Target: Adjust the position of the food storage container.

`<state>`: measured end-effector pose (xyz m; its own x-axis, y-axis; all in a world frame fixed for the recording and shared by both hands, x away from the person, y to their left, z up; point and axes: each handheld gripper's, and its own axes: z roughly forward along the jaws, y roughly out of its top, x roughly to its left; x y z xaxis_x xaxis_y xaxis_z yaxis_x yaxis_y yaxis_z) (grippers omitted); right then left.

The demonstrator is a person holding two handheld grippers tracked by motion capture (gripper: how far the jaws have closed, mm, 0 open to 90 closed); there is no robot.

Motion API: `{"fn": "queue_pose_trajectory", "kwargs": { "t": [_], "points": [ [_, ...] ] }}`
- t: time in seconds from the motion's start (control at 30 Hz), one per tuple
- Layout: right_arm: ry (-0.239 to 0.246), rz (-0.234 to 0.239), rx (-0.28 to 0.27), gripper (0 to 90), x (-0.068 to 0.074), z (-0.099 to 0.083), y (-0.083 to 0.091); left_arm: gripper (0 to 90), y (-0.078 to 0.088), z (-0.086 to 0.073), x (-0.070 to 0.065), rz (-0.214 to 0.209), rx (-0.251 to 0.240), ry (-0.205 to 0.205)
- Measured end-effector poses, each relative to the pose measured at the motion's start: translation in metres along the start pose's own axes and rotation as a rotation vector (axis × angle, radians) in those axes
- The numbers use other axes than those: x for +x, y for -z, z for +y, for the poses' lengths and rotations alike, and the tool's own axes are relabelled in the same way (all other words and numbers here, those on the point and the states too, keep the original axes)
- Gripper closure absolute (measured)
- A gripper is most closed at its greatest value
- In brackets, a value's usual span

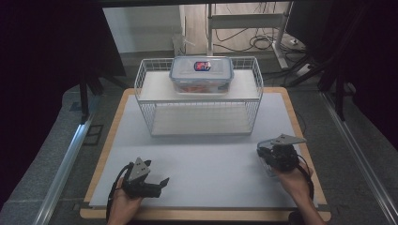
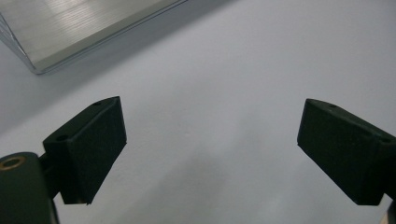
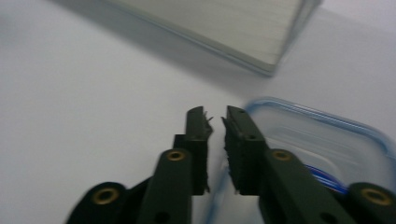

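A clear lidless food box with a blue rim (image 3: pixel 327 144) lies on the white board near its right edge, partly under my right hand (image 1: pixel 267 168). My right gripper (image 3: pixel 217 119) has its jaws drawn almost together, and the box's near wall runs up between them. In the high view that right gripper (image 1: pixel 263 153) sits at the box's left end. My left gripper (image 1: pixel 157 172) rests at the front left of the board, its jaws wide apart (image 2: pixel 210 149) with only bare board between them.
A white wire rack (image 1: pixel 145 89) with two shelves stands at the back middle of the board (image 1: pixel 211 159). A lidded clear box (image 1: pixel 202 75) with a blue seal and reddish contents sits on its top shelf. The rack's lower shelf (image 2: pixel 70 28) edges into both gripper views.
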<state>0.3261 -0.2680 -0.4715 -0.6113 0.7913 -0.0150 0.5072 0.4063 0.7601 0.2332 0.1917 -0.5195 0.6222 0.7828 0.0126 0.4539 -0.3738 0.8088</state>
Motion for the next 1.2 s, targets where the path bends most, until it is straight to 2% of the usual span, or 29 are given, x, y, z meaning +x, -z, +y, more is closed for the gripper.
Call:
{"fn": "queue_pose_trajectory", "kwargs": {
  "t": [0.03, 0.23, 0.27, 0.3, 0.33, 0.37, 0.5, 0.6, 0.73, 0.93, 1.1, 1.2],
  "points": [
    [-0.016, -0.020, -0.005, 89.4, -0.010, -0.001, 0.004, 7.9, 0.000, 0.000, 0.000, -0.002, 0.000, 0.001],
    [-0.059, -0.077, -0.014, 89.9, -0.032, -0.006, 0.010, 7.6, -0.002, 0.000, -0.001, -0.001, 0.015, -0.007],
    [-0.059, -0.077, -0.014, 89.9, -0.032, -0.006, 0.010, 7.6, -0.002, 0.000, -0.001, -0.001, 0.015, -0.007],
    [-0.080, -0.103, -0.012, 89.9, -0.041, -0.008, 0.012, 7.3, -0.002, 0.000, -0.001, -0.003, 0.013, -0.005],
    [-0.080, -0.103, -0.012, 89.9, -0.041, -0.008, 0.012, 7.3, -0.002, 0.000, -0.001, -0.005, 0.010, -0.003],
    [-0.100, -0.123, -0.014, 89.9, -0.047, -0.010, 0.013, 7.2, -0.001, 0.000, 0.000, -0.015, -0.001, 0.012],
    [-0.139, -0.165, -0.013, 90.0, -0.061, -0.015, 0.016, 7.2, 0.000, -0.001, 0.002, -0.018, -0.007, 0.025],
    [-0.162, -0.178, 0.002, 89.9, -0.068, -0.018, 0.015, 7.3, -0.001, -0.001, 0.002, -0.022, -0.010, 0.033],
    [-0.160, -0.198, 0.046, 90.0, -0.072, -0.021, 0.009, 7.3, -0.002, -0.001, 0.001, -0.024, 0.000, 0.028],
    [-0.174, -0.206, 0.052, 90.0, -0.072, -0.022, 0.008, 7.3, -0.003, -0.001, 0.001, -0.026, 0.004, 0.032],
    [-0.183, -0.179, 0.046, 90.0, -0.069, -0.021, 0.006, 7.3, -0.003, -0.001, 0.001, -0.028, 0.005, 0.036],
    [-0.165, -0.144, 0.048, 90.0, -0.059, -0.018, 0.001, 7.3, -0.004, -0.001, 0.001, -0.029, 0.008, 0.036]
  ]
}}
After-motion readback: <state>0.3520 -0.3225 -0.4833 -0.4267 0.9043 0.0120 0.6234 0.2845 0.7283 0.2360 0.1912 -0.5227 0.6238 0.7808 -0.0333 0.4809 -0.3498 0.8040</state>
